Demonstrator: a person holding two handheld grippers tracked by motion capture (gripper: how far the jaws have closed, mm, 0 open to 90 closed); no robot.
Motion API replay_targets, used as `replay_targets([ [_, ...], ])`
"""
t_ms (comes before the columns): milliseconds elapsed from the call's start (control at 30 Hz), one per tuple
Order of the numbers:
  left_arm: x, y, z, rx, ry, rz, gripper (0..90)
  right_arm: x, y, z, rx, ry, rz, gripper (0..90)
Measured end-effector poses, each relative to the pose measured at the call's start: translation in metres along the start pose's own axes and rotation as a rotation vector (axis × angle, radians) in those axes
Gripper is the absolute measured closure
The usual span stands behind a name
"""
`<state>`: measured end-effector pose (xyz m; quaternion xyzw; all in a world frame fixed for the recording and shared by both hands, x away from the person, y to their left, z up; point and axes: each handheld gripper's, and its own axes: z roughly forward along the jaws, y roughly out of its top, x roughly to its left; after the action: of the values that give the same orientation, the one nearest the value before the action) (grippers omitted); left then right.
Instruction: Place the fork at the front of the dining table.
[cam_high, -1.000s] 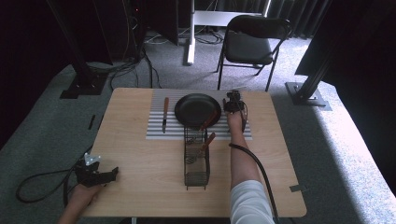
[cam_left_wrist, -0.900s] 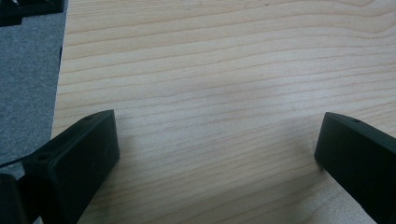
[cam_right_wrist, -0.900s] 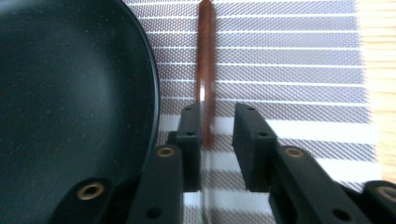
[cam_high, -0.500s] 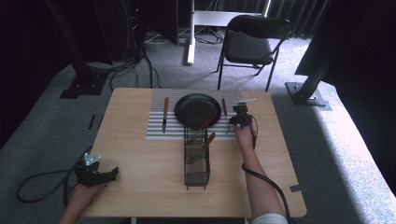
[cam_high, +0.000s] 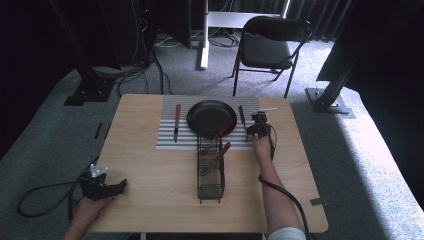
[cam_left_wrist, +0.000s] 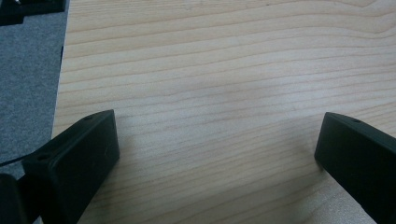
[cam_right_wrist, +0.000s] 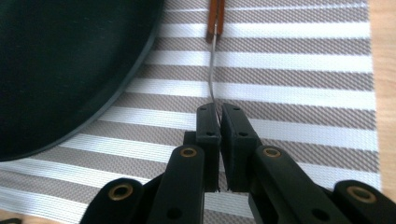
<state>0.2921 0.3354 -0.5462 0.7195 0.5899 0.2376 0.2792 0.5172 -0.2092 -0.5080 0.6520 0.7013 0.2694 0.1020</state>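
Just right of the round black plate (cam_high: 211, 118), on the grey-and-white striped placemat (cam_high: 167, 140), a slim piece of metal cutlery with a brown wooden handle (cam_right_wrist: 215, 60) is gripped at its thin metal end by the right gripper (cam_right_wrist: 219, 114), whose jaws have been drawn tight together on it. Its handle is pointed away from the gripper, along the plate's rim. Below the plate, a black wire cutlery basket (cam_high: 210, 172) is stood on the light wooden table (cam_high: 150, 190). Far to the plate's lower left, at the table's near corner, the left gripper (cam_left_wrist: 217, 140) is held with jaws wide apart over bare wood.
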Motion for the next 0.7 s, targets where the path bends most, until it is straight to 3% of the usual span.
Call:
replay_targets([
  [67, 0.000, 0.000, 0.000, 0.000, 0.000, -0.001, 0.0, -0.002, -0.001, 0.000, -0.001, -0.008, 0.002, 83.8],
  [200, 0.000, 0.000, 0.000, 0.000, 0.000, 0.000, 0.0, -0.004, -0.008, -0.008, -0.025, -0.012, -0.017, 71.8],
  [300, 0.000, 0.000, 0.000, 0.000, 0.000, 0.000, 0.0, -0.004, -0.013, -0.009, -0.012, 0.001, -0.028, 61.0],
  [400, 0.000, 0.000, 0.000, 0.000, 0.000, 0.000, 0.0, -0.007, -0.020, -0.014, -0.033, 0.012, -0.010, 53.5],
  [533, 0.000, 0.000, 0.000, 0.000, 0.000, 0.000, 0.0, -0.009, -0.031, -0.018, -0.030, 0.032, -0.040, 49.3],
  [633, 0.000, 0.000, 0.000, 0.001, 0.000, 0.000, 0.0, -0.013, -0.039, -0.021, -0.046, 0.059, -0.022, 47.3],
  [700, 0.000, 0.000, 0.000, 0.001, 0.000, 0.000, 0.0, -0.014, -0.044, -0.021, -0.043, 0.077, -0.040, 44.3],
])
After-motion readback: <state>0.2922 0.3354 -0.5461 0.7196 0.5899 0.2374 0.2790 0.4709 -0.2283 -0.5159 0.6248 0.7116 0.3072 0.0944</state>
